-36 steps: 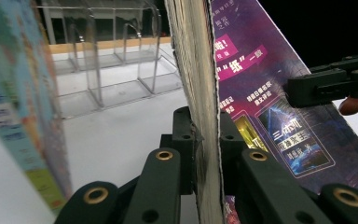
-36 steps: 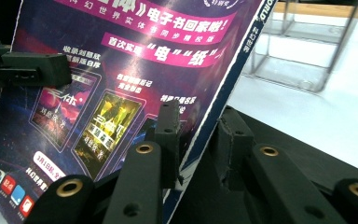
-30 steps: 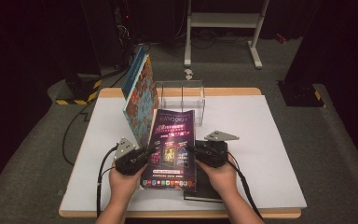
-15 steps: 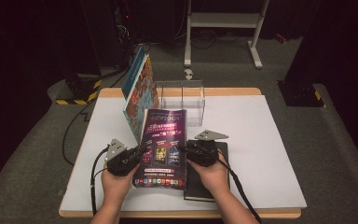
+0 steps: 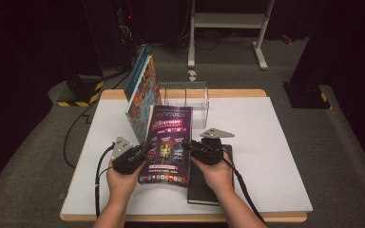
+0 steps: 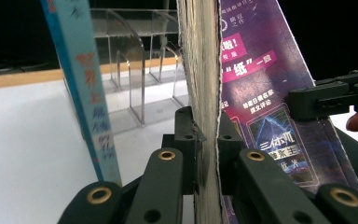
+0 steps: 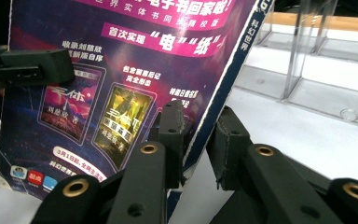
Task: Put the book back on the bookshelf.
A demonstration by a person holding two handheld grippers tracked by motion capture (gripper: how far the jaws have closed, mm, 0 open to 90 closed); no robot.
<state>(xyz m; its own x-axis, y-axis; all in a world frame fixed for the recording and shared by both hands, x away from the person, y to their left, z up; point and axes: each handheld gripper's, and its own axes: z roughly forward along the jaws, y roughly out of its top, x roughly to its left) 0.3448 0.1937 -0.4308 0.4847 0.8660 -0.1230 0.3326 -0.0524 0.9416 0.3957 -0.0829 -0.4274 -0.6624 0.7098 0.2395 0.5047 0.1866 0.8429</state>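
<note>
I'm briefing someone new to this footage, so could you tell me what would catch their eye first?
The purple book stands out, held upright mid-table with the left gripper and right gripper clamped on its opposite edges. Behind it a colourful blue-spined book leans by a clear acrylic rack, and a black book lies flat.

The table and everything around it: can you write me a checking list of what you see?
Surface: white rectangular table top with a wooden edge, bare at the right.
Job's things: purple glossy-covered book, held up between both grippers; clear acrylic book rack behind it.
Clutter: blue colourful book leaning by the rack; black flat notebook lying under the right hand.
Grippers: left gripper clamped on the purple book's page edge; right gripper pinching its spine edge.
Cables: black cable trailing from the left gripper.
Surroundings: grey carpet floor, white metal stand, dark room.
</note>
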